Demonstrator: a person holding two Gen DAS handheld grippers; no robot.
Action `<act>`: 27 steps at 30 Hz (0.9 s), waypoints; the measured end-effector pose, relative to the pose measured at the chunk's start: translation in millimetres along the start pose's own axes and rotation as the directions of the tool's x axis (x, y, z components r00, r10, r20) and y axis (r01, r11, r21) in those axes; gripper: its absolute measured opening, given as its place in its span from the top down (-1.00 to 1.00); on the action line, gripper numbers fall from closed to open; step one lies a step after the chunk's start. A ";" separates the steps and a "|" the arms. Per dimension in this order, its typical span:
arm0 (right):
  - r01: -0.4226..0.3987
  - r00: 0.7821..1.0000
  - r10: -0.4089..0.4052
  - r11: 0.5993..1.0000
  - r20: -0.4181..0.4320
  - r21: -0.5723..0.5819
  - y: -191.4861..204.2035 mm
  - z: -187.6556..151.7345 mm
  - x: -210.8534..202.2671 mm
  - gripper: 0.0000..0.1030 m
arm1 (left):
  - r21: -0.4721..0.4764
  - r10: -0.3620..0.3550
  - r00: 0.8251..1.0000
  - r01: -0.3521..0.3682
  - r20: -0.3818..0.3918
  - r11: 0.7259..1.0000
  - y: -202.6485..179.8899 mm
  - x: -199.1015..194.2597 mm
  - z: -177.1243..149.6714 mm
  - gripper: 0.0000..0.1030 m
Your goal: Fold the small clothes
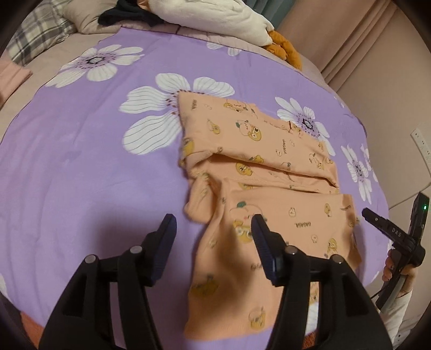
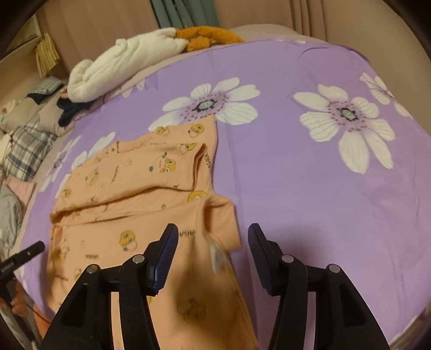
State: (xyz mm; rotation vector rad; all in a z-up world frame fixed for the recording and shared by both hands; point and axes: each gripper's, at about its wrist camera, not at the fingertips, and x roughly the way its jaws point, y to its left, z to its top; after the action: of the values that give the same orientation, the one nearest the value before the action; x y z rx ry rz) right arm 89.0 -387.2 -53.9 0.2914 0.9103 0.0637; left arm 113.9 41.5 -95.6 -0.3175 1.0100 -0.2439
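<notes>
A small peach garment (image 1: 269, 150) printed with yellow cartoon figures lies partly folded on a purple sheet with white flowers (image 1: 80, 161). Its far part is doubled over, and a sleeve sticks out on the left. My left gripper (image 1: 212, 219) hovers open over the garment's near left edge with nothing between its pads. In the right wrist view the same garment (image 2: 129, 175) lies to the left. My right gripper (image 2: 212, 228) stands open above its near right corner and grips no cloth. A hand (image 1: 398, 266) holding the right gripper shows at the right edge.
A white plush toy (image 1: 215, 16) with orange feet lies at the bed's far end beside a dark cloth (image 1: 121, 16). Plaid pillows (image 2: 27, 150) are at the left. A beige padded wall (image 1: 377, 53) and a socket (image 1: 420, 142) border the bed on the right.
</notes>
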 end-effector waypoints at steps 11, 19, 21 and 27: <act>-0.020 0.997 0.024 0.998 -0.068 0.055 -17.3 -47.9 -12.7 -0.04 | -0.043 -0.033 0.997 0.030 -0.064 0.999 13.1 -11.5 -46.6 -0.12; -0.041 0.993 0.052 0.994 -0.104 0.099 -23.7 -71.0 -11.5 -0.04 | -0.029 -0.049 0.994 0.046 -0.103 0.999 11.7 -6.5 -65.9 -0.10; -0.042 0.993 0.053 0.994 -0.109 0.101 -23.8 -74.8 -9.6 -0.04 | -0.039 -0.060 0.992 0.056 -0.115 0.998 12.5 -3.5 -68.7 -0.10; -0.077 0.990 0.088 0.992 -0.113 0.100 -18.6 -79.4 -5.6 0.41 | -0.081 -0.120 0.985 0.111 -0.126 0.991 9.3 2.2 -74.8 0.45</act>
State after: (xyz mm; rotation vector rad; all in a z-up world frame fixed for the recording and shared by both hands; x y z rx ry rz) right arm 21.9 -388.4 -100.6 0.4176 1.0190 0.1148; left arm 51.4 38.4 -137.6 -0.4322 1.1332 -0.3367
